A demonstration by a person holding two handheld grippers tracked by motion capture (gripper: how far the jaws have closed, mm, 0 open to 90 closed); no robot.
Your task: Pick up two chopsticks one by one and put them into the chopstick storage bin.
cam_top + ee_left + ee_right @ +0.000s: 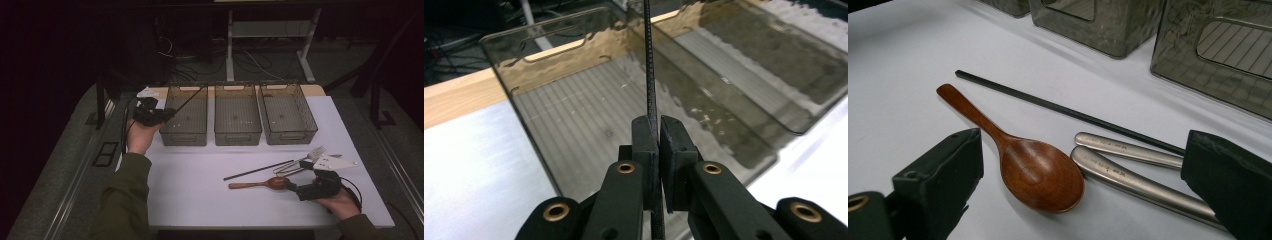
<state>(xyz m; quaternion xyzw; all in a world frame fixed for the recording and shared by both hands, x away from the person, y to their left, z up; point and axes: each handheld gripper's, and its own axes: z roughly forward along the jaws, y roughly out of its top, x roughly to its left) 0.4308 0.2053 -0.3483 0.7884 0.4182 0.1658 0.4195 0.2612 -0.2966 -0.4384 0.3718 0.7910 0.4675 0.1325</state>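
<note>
Left claw (162, 116): the high view places it at the near left corner of the leftmost of three clear bins (186, 115), with a thin black chopstick (187, 102) running from its tips up and across that bin. The left gripper view supplies the detail the high view lacks: the two jaws are clamped together on the chopstick (650, 70), which stands between the pads and rises straight ahead of the claw (658, 131) over the bin's ribbed floor (589, 115).

Right claw (291, 186): the high view shows it low over the white counter (200, 190), held by the person's right hand (342, 202), with its tips at the bowl of a wooden spoon (262, 183). Whether its jaws are spread cannot be read there. The right gripper view settles it: the jaws stand wide apart, and the spoon (1040, 172) lies on the counter between them, touching neither pad.

Beyond the spoon, ahead of the right claw (1083, 200), lie two metal handles (1128, 165) side by side and a second black chopstick (1063, 110) just past them. The high view shows that one of these handles belongs to a fork (312, 153), whose tines the right gripper view cuts off.
</note>
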